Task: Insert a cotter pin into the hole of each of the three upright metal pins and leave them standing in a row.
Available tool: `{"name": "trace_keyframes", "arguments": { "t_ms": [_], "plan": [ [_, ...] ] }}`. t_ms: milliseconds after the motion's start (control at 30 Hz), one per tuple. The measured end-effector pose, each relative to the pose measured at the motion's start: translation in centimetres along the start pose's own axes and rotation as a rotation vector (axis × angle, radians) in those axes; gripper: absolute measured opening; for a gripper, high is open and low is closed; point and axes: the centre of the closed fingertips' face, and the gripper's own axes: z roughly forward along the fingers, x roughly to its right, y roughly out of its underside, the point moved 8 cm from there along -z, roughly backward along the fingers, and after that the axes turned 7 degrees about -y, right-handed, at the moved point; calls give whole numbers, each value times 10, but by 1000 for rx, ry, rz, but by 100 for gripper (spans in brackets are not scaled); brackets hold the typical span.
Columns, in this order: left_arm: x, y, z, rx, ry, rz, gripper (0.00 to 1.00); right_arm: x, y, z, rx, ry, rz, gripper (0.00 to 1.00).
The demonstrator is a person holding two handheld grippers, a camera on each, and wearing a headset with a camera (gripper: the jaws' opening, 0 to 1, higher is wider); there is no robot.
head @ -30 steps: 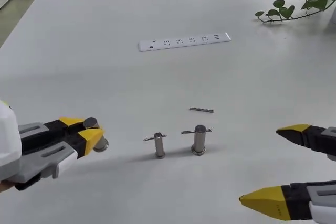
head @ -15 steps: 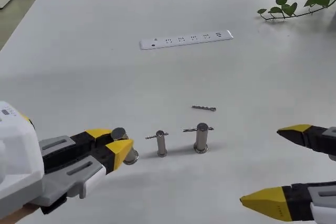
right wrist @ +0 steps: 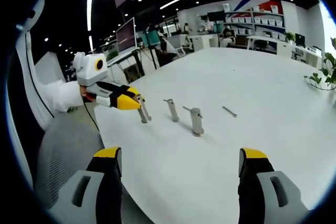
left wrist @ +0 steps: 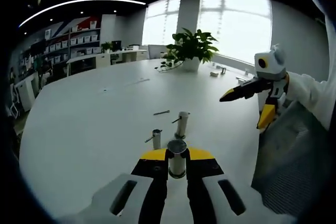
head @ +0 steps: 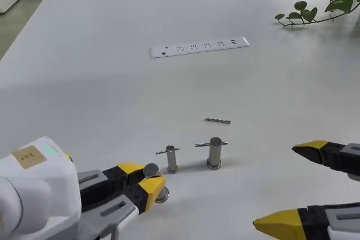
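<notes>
The left gripper (head: 145, 179) is clamped on an upright metal pin, the held pin (head: 152, 170). Its yellow tips press on either side of the shaft just under the flat round head. In the left gripper view the same pin (left wrist: 177, 163) stands between the jaws of that gripper (left wrist: 177, 153). The tips hide most of the shaft, and I cannot tell whether its foot touches the desk (head: 101, 99).

The right gripper (head: 289, 186) sits at 4 o'clock in the head view, spread wide and holding nothing. Its bodies are cut off by the frame edge. In its own view the two tips (right wrist: 179, 156) stand well apart over bare desk.

From the held pin, the middle pin (head: 171, 159) stands near at 1 o'clock, with a cotter pin through its top. The end pin (head: 214, 153) stands beyond it at 2 o'clock, also crossed by a cotter pin. The three form a rough row. A loose cotter pin (head: 217, 121) lies flat on the desk at 12 o'clock from the end pin.

Farther off at 12 o'clock lies a white power strip (head: 198, 46); its markings are too small to read. A leafy plant (head: 320, 1) is cut off at 2 o'clock. A tan label on the left gripper's white body is too blurred to read.
</notes>
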Motion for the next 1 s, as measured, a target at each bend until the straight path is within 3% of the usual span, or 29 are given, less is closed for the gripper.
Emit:
{"name": "trace_keyframes", "arguments": {
  "t_ms": [500,1000],
  "plan": [
    [17,0,25,-19,37,51,9,2,3,1,-10,1,13,90],
    [21,3,40,-40,46,81,9,3,7,3,-20,5,20,90]
  ]
}}
